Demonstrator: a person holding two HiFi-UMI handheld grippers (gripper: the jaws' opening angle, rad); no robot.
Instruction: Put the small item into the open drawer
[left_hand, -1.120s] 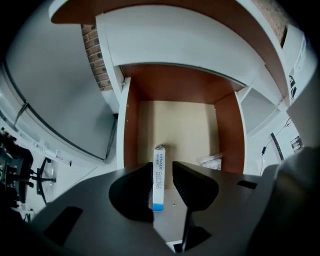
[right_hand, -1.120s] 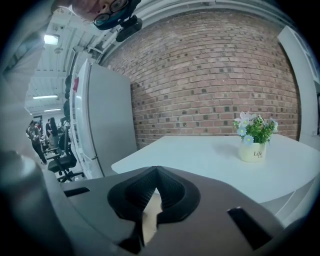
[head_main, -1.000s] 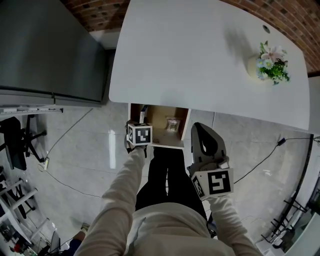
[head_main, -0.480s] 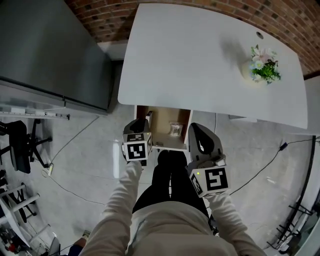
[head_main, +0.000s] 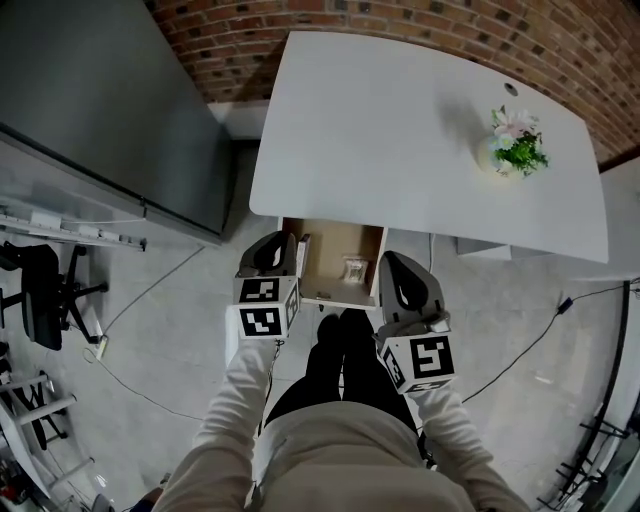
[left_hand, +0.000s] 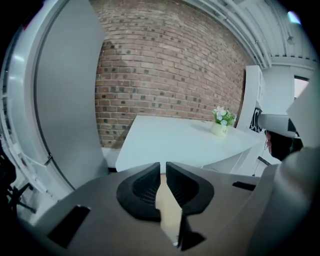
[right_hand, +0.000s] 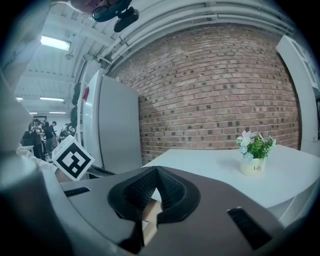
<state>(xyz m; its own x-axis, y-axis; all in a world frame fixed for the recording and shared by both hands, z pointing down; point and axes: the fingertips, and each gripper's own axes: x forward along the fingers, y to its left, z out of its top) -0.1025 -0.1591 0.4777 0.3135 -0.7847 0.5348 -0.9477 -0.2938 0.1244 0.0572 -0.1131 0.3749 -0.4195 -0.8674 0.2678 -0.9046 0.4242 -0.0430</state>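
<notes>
The wooden drawer (head_main: 322, 250) stands pulled out under the white table's (head_main: 400, 130) front edge. A small pale item (head_main: 354, 268) lies inside it towards the right. My left gripper (head_main: 282, 240) hovers just left of the drawer's front, clear of it. Its jaws have just been closing and now leave a narrow gap with nothing between them; in the left gripper view (left_hand: 163, 167) only the table shows beyond. My right gripper (head_main: 392, 260) hangs at the drawer's right front corner. In the right gripper view (right_hand: 156, 171) its tips meet, holding nothing.
A small pot of flowers (head_main: 512, 140) stands at the table's far right. A tall grey cabinet (head_main: 100, 100) is to the left, a brick wall (head_main: 420, 25) behind. The person's legs (head_main: 335, 360) are right before the drawer. An office chair (head_main: 40, 290) and floor cables lie around.
The left gripper has risen from the drawer's left front towards the camera, and its jaws have narrowed. The item stays in the drawer. The right gripper has lifted slightly.
</notes>
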